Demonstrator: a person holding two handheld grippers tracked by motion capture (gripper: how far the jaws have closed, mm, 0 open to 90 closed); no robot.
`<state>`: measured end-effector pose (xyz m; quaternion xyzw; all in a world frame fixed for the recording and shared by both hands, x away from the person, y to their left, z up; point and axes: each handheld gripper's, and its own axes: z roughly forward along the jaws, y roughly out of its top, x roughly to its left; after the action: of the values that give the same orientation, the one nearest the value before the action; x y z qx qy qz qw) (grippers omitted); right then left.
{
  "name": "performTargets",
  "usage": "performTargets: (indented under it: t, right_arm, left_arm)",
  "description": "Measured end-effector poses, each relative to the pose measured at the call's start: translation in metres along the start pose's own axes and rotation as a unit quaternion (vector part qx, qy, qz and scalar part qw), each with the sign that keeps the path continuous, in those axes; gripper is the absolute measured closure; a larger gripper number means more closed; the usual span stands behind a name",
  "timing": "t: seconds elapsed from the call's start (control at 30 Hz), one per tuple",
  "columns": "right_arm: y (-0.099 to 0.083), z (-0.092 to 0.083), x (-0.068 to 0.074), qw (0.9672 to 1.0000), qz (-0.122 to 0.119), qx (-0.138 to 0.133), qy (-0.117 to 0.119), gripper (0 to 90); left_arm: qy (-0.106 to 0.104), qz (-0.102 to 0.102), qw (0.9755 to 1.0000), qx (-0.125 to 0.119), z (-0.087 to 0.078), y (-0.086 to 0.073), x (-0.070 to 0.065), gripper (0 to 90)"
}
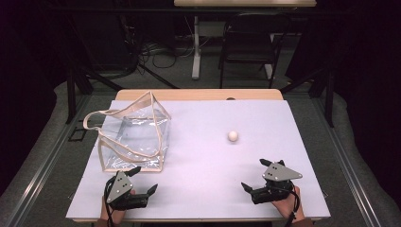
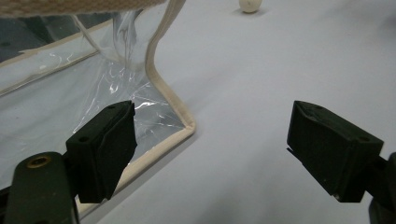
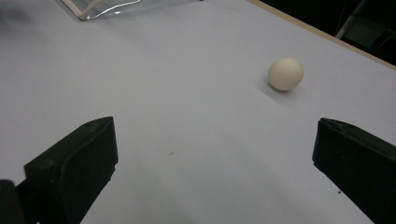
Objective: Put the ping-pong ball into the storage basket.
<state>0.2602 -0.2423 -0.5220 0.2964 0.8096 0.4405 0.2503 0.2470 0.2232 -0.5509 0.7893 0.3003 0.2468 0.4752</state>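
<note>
One clear bag [image 1: 135,137] with beige trim stands on the table [image 1: 198,189], and one cream ball [image 1: 232,136] lies well apart from the bag, to its right. Two hand-held grippers sit at the near edge: the left hand-held gripper [image 1: 143,181], jaws spread wide and empty, just beside the bag's near corner; the right hand-held gripper [image 1: 255,174], also wide and empty, near the ball
</note>
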Motion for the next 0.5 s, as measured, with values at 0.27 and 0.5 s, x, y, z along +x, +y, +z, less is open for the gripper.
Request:
performTargets:
  t: [0.27,0.5]
  right_arm:
    - [0.004,0.009,-0.003,0.9998,0.005,0.017,-0.001,0.0]
    - [0.009,0.019,-0.006,0.9997,0.0,0.026,0.004,0.0]
  left_arm:
    - [-0.003,0.001,1.0,0.002,0.001,0.0,0.0,15.9]
    - [-0.004,0.002,1.0,0.003,0.001,0.0,0.0,15.9]
